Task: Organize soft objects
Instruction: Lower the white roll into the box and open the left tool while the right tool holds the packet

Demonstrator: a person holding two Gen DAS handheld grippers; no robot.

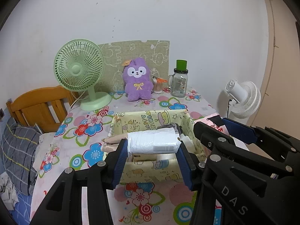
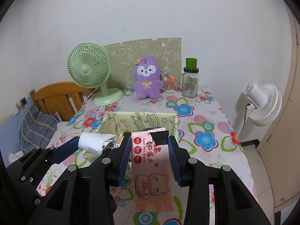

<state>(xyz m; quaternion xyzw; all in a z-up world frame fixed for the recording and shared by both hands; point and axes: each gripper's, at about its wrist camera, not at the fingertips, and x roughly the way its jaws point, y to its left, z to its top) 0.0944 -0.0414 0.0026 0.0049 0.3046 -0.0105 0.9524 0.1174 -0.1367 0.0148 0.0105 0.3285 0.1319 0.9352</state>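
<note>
We see a white wrapped tissue pack lying crosswise between the two blue pads of the left tool. The pads press on its two ends, so this tool is clenched on the pack. The pack hangs above the yellow cartoon-print basket, over its near half.

In the right wrist view, a pink wet wipes packet stands lengthwise between the pads of the right tool. This tool grips it by the sides, with the black flap of the packet at 12 o'clock and the cat drawing at 6 o'clock. The packet is over the near right edge of the same basket. The left tool is at 9 o'clock of the right one, just beside it.

The basket rests on the tabletop, which has a flowered cloth. At 12 o'clock from the basket a purple plush toy sits upright before a green board. A green fan is at 10 o'clock and a glass jar with green cap at 1 o'clock. Between toy and jar stands a small cup of cotton swabs. A white fan stands beyond the tabletop at 3 o'clock, and a bed with wooden headboard at 9 o'clock.
</note>
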